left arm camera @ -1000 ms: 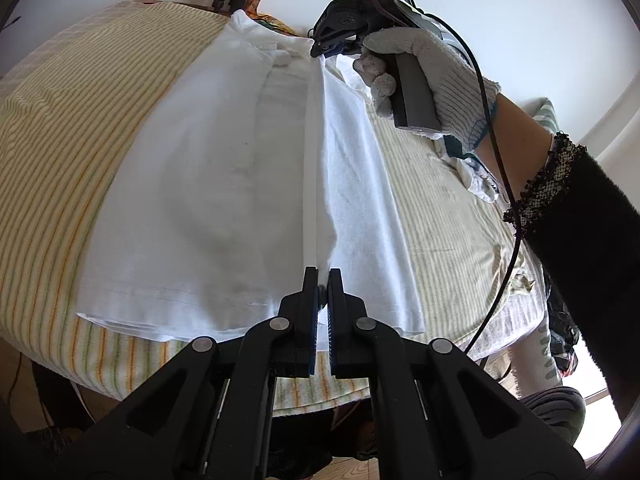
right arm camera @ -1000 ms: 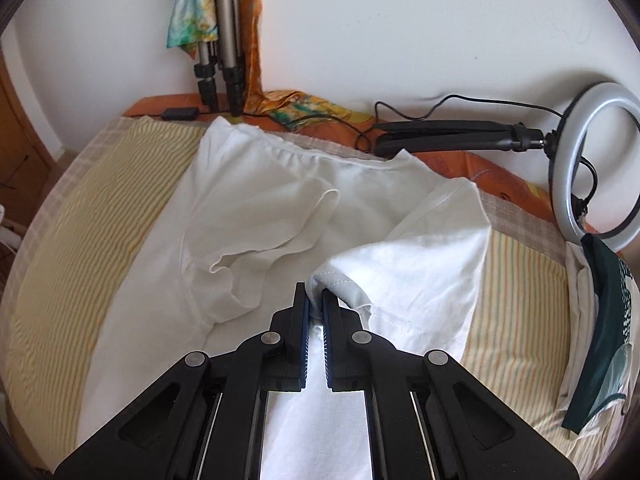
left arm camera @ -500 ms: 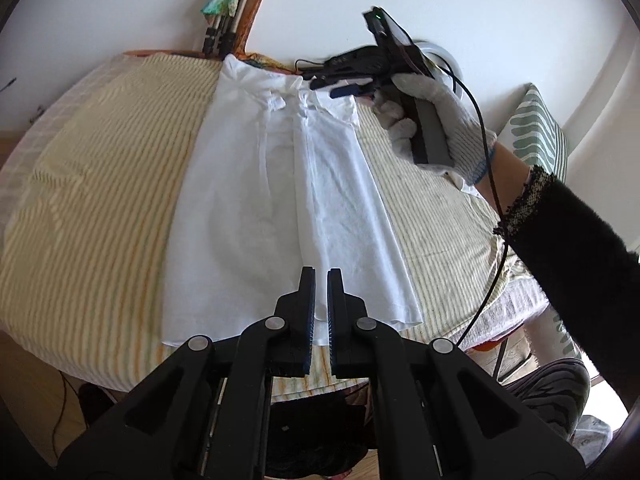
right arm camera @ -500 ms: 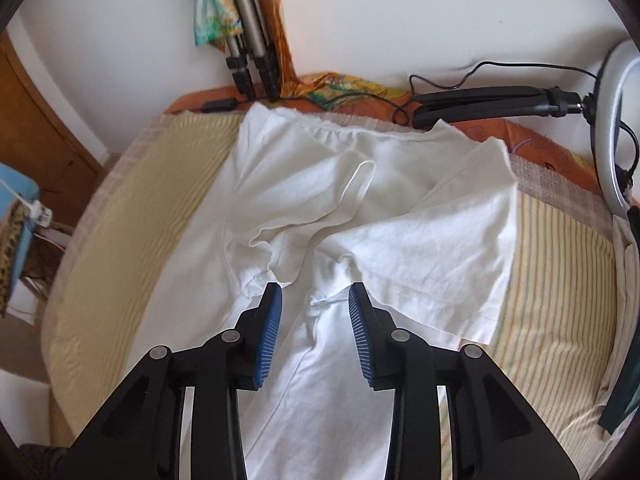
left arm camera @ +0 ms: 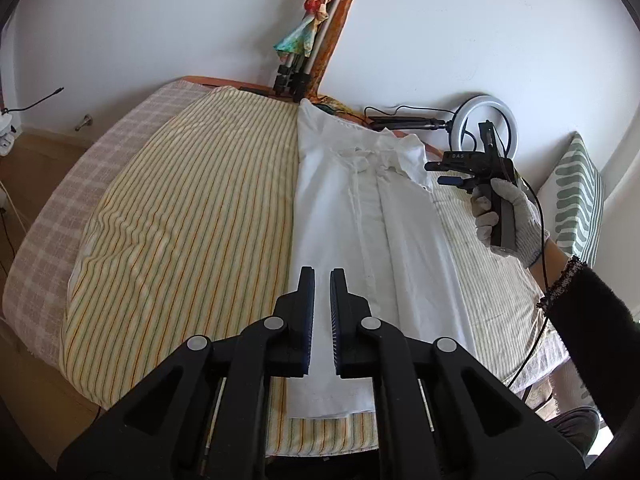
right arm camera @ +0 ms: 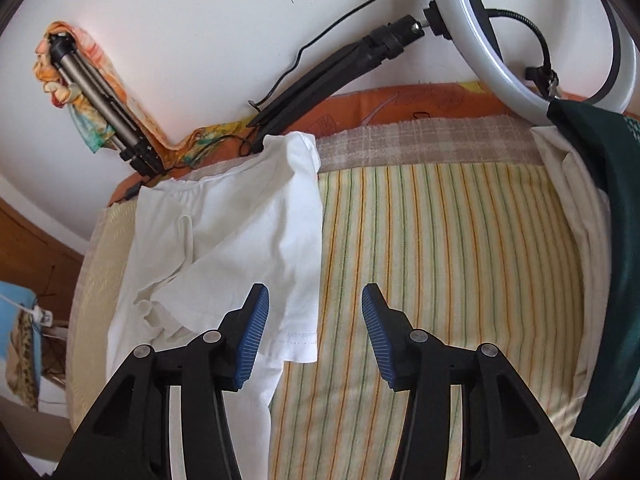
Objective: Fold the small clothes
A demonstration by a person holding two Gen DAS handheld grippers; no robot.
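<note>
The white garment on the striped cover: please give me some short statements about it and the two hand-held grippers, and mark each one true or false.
1. The white garment lies on the striped cover. True.
2. The right hand-held gripper is clamped on the sleeve. False: its jaws are opening and press on nothing; the sleeve lies flat on the garment below them.
3. The left hand-held gripper holds the hem. False: its jaws are almost together with no cloth between them.
4. A ring light stands at the far edge of the bed. True.
5. A gloved hand holds the right hand-held gripper. True.
</note>
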